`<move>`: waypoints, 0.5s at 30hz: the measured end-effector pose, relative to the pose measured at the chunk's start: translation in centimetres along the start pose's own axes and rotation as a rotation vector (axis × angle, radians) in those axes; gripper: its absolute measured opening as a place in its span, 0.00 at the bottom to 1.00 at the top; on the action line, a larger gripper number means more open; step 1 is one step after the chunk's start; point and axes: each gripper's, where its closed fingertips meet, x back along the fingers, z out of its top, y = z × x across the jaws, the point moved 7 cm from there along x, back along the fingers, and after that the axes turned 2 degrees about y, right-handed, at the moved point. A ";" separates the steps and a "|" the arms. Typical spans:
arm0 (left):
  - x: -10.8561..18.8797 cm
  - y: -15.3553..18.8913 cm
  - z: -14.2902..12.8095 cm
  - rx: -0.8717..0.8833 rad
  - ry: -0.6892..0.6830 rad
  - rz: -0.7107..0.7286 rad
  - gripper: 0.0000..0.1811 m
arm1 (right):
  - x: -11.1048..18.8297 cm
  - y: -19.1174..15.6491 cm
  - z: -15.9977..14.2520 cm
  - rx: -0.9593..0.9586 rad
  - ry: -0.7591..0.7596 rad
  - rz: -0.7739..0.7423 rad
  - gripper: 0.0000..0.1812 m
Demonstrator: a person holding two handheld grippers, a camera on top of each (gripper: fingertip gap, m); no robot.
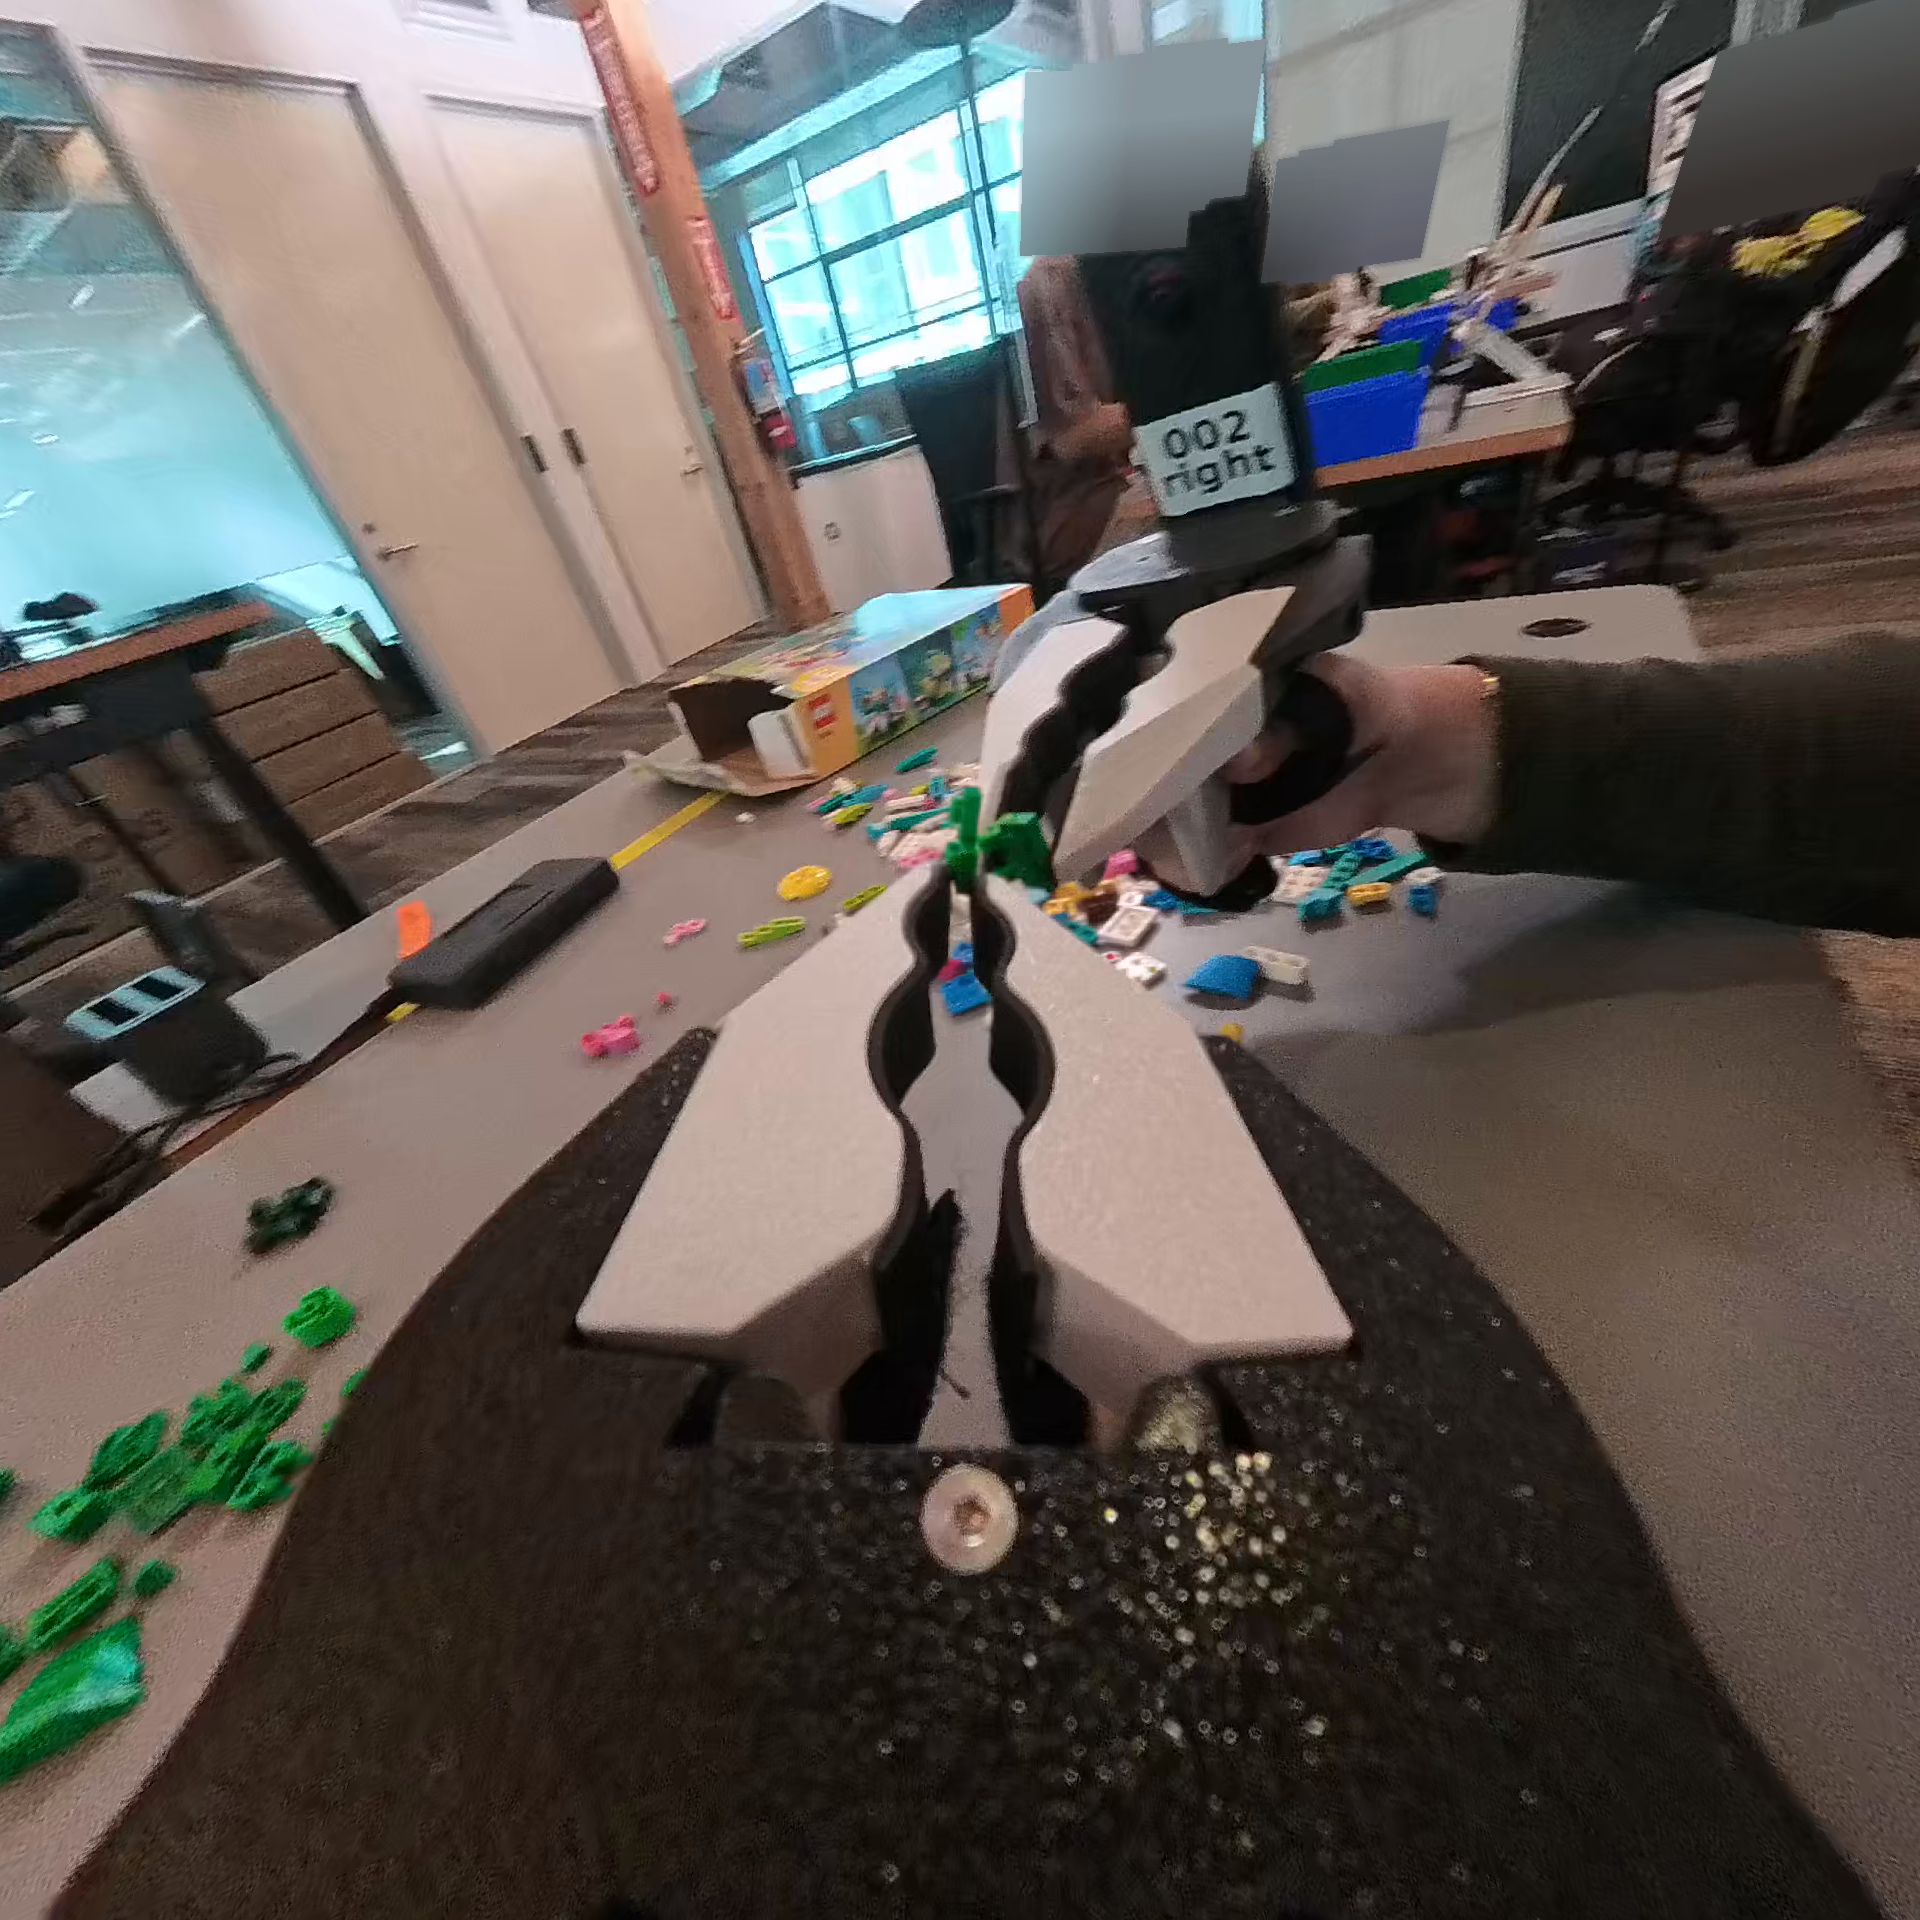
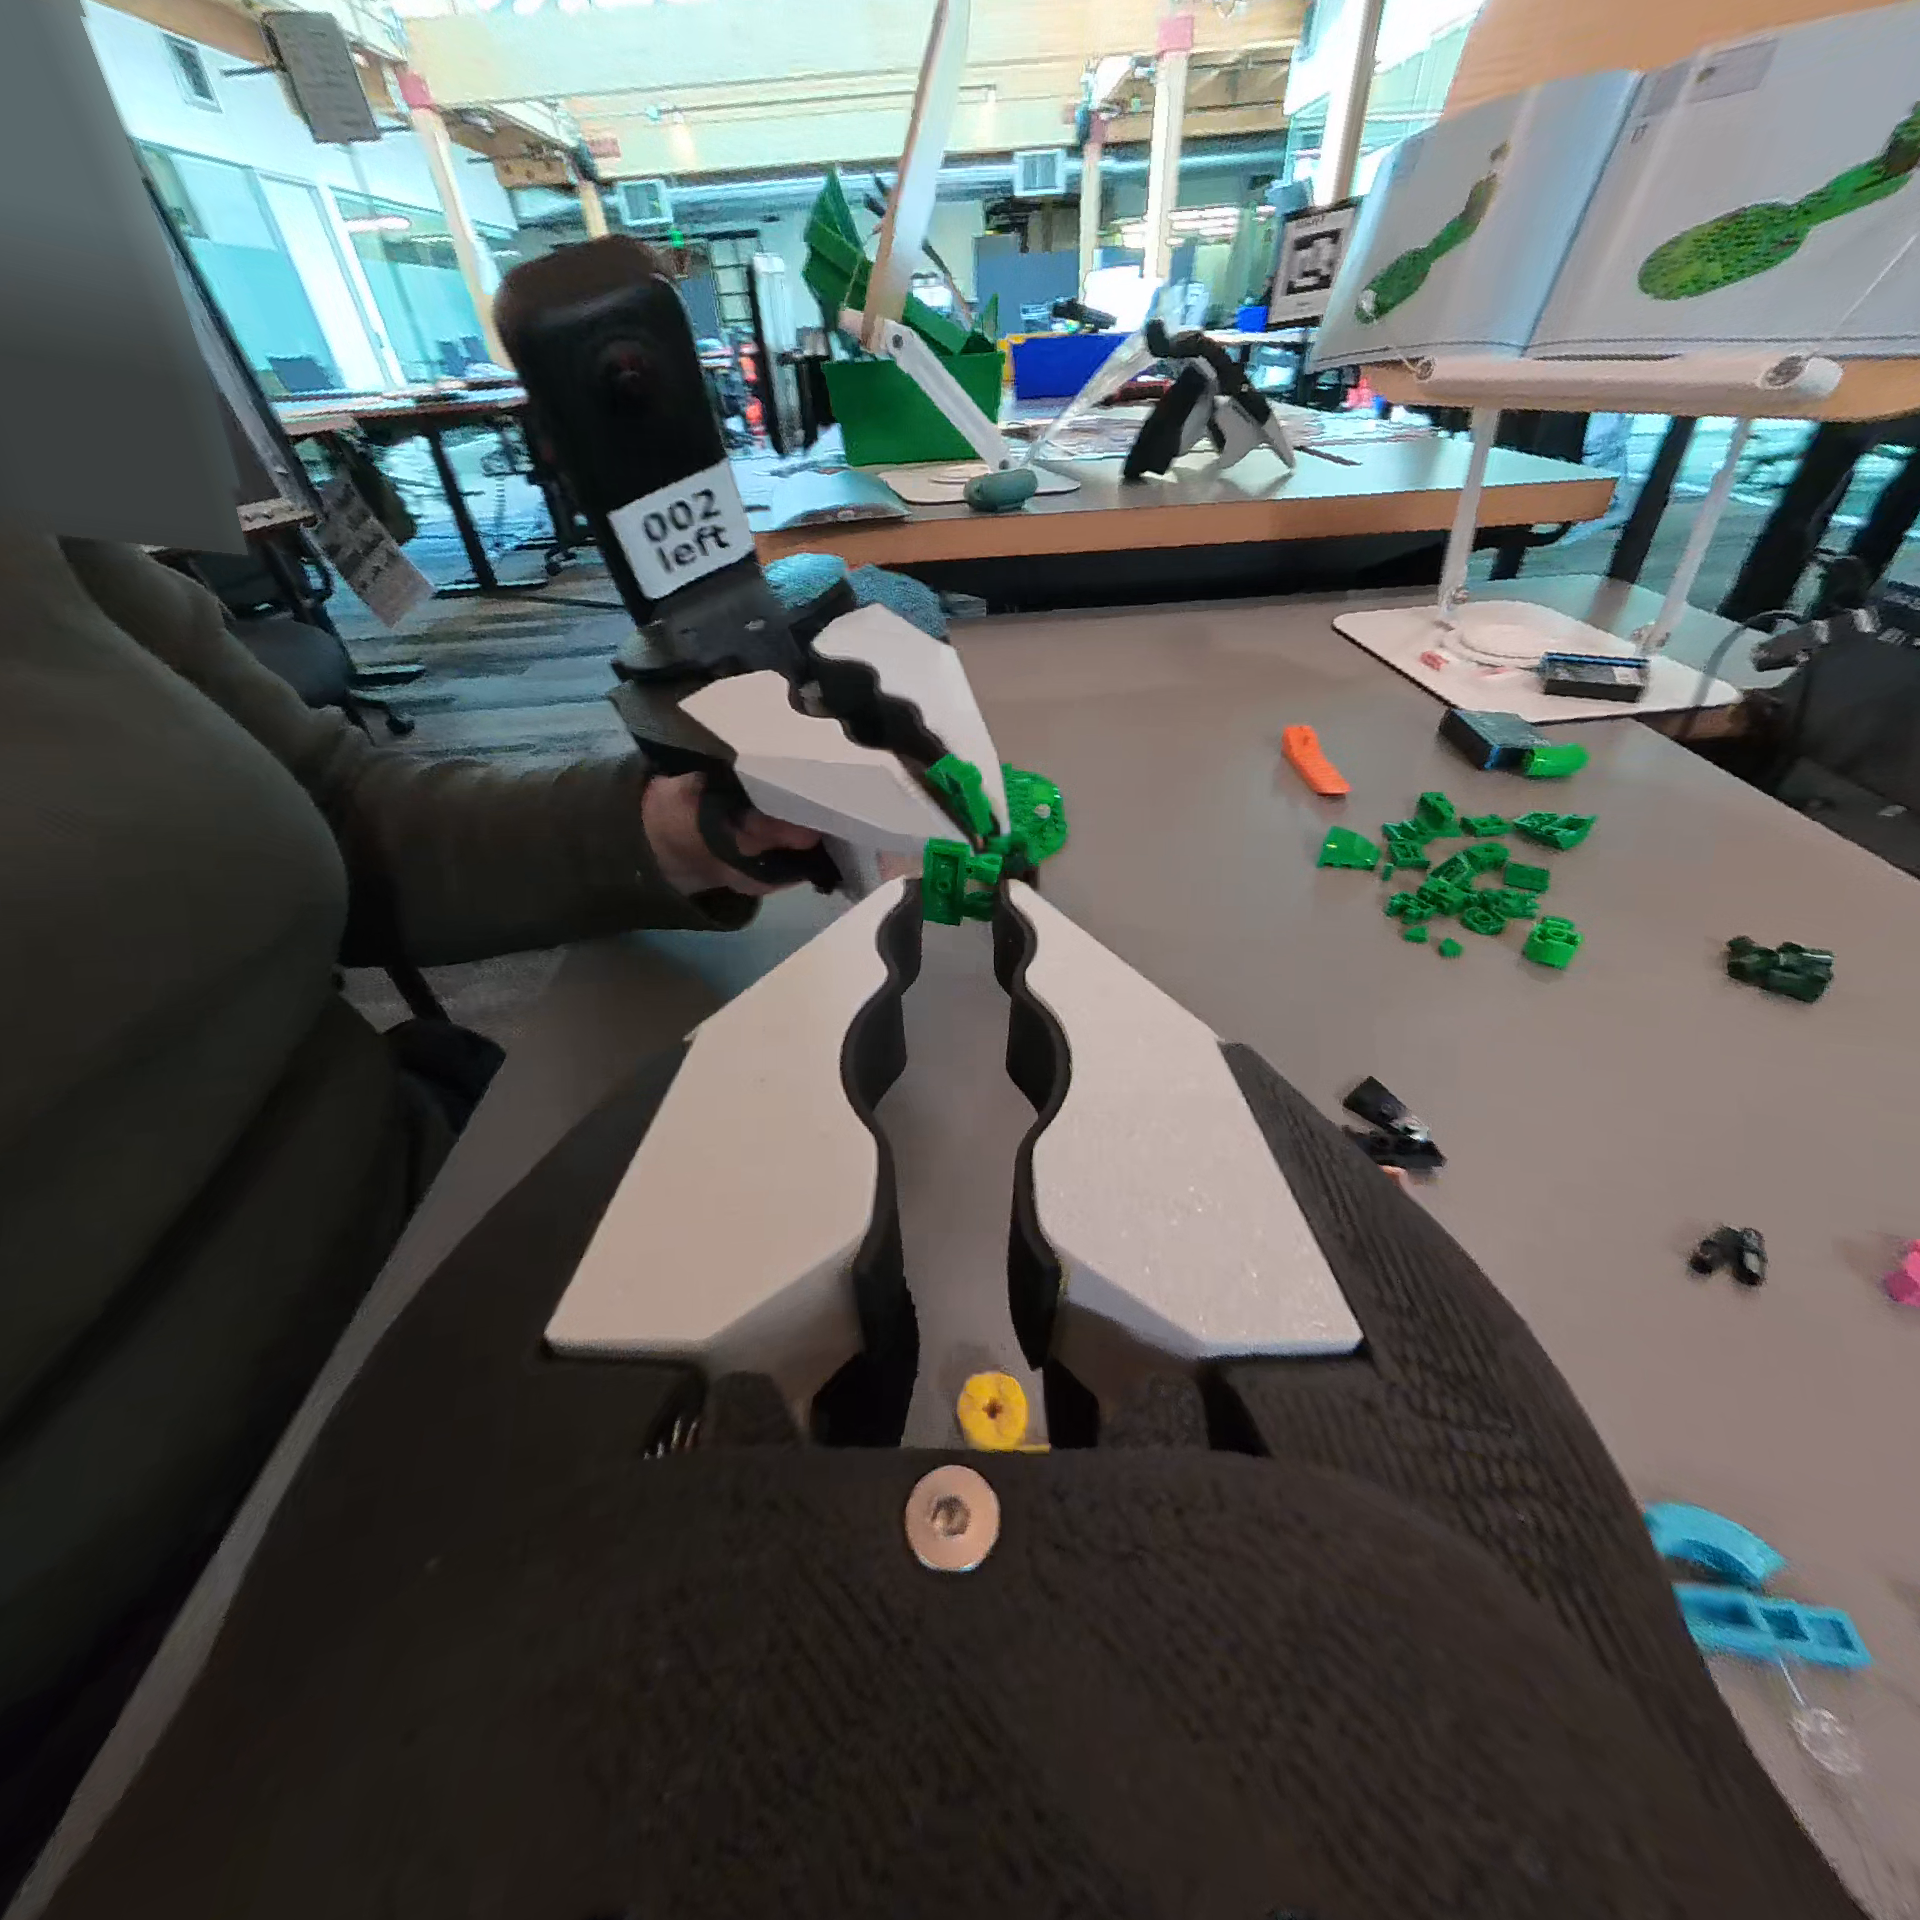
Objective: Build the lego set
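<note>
Both grippers are held above the grey table (image 2: 1226,997) with their tips meeting. My left gripper (image 1: 962,885) is shut on a green lego assembly (image 1: 966,826). In the right wrist view the left gripper (image 2: 987,826) shows this assembly with a round green plate (image 2: 1037,816) at its far side. My right gripper (image 2: 961,896) is shut on a small green brick piece (image 2: 948,883), which is pressed against that assembly. In the left wrist view the right gripper (image 1: 1039,831) comes in from the right with its green piece (image 1: 1016,840).
Loose green pieces (image 2: 1475,883) lie in a pile, also in the left wrist view (image 1: 187,1455). A mixed coloured pile (image 1: 1143,914) and the lego box (image 1: 862,686) lie beyond. An instruction booklet (image 2: 1621,208) stands on a holder. An orange separator (image 2: 1314,762) and a black device (image 1: 509,930) are nearby. Less than 4 cm separates the two grippers' tips.
</note>
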 end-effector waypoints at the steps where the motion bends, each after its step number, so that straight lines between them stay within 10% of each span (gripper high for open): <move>1: 0.1 -0.4 -0.1 -0.001 -0.009 0.028 0.01 | 0.1 0.3 -0.1 0.006 -0.008 -0.032 0.06; 7: 4.1 -5.6 0.2 -0.218 -0.093 0.365 0.01 | -1.1 3.9 -0.5 -0.011 -0.198 -0.281 0.06; 15: 10.4 -12.3 -1.5 -0.874 -0.329 0.683 0.00 | -11.9 13.9 -2.3 0.001 -0.731 -0.301 0.07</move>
